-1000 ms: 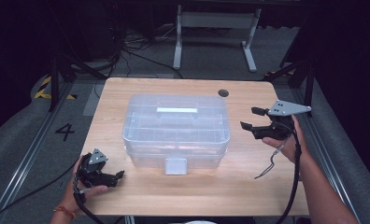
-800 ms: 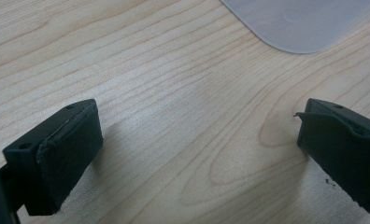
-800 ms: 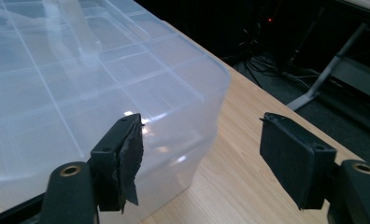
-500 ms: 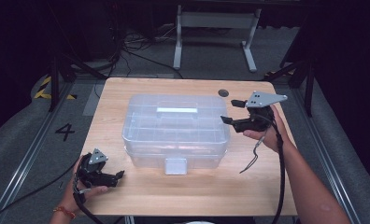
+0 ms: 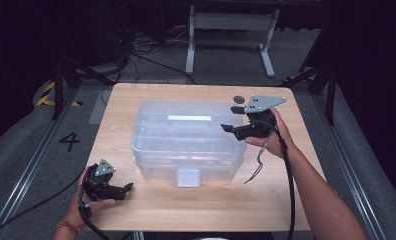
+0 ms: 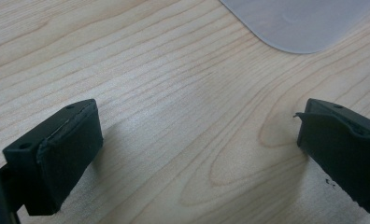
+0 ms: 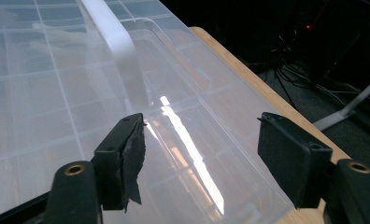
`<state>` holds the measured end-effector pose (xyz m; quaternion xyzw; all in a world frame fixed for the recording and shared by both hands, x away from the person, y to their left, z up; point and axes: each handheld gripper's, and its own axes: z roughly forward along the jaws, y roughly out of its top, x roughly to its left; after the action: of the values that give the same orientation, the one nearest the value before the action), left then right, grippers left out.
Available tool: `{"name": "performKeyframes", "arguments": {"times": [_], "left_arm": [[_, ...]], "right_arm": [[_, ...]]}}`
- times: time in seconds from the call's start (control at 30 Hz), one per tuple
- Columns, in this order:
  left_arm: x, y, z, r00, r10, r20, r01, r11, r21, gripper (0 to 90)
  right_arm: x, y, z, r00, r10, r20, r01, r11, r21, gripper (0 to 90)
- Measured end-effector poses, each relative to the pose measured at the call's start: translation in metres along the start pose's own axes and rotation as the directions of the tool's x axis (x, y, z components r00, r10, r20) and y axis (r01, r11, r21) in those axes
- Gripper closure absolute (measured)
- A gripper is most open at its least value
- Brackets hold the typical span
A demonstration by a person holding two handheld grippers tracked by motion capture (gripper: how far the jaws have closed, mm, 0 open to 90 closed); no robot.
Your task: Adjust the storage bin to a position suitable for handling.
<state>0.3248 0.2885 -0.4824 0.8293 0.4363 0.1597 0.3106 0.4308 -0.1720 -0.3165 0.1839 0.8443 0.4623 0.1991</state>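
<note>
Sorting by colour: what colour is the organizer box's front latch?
Pale grey latch; high view.

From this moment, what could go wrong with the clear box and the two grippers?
1. The right gripper hovers open over the smooth, glossy lid of the clear plastic box; its jaws may slip if they press or pinch there.
2. Its cable hangs beside the box and might snag its corner.
3. The left gripper rests open on the table, away from the box, so a push may slide the box unsteadied.
</note>
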Motion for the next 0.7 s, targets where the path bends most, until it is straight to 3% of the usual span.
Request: {"name": "performKeyframes", "arguments": {"times": [0.2, 0.3, 0.37, 0.53, 0.7], "left_arm": [[0.000, 0.000, 0.000, 1.0000, 0.000, 0.000, 0.000, 1.0000, 0.000, 0.5], [0.000, 0.000, 0.000, 1.0000, 0.000, 0.001, 0.000, 1.0000, 0.000, 0.5], [0.000, 0.000, 0.000, 1.0000, 0.000, 0.001, 0.000, 1.0000, 0.000, 0.5], [0.000, 0.000, 0.000, 1.0000, 0.000, 0.001, 0.000, 1.0000, 0.000, 0.5], [0.000, 0.000, 0.000, 1.0000, -0.001, -0.001, 0.001, 1.0000, -0.003, 0.6]], "right_arm": [[0.005, 0.011, 0.013, 0.9993, -0.027, -0.026, 0.027, 1.000, 0.002, 35.1], [0.007, 0.013, 0.020, 0.9972, -0.061, -0.042, 0.062, 0.998, 0.023, 35.0], [0.007, 0.015, 0.023, 0.9968, -0.057, -0.056, 0.059, 0.998, 0.027, 36.1], [0.012, 0.018, 0.024, 0.9952, -0.070, -0.068, 0.070, 0.997, 0.006, 41.5], [0.013, 0.020, 0.029, 0.9942, -0.069, -0.083, 0.071, 0.997, 0.018, 49.9]]}}
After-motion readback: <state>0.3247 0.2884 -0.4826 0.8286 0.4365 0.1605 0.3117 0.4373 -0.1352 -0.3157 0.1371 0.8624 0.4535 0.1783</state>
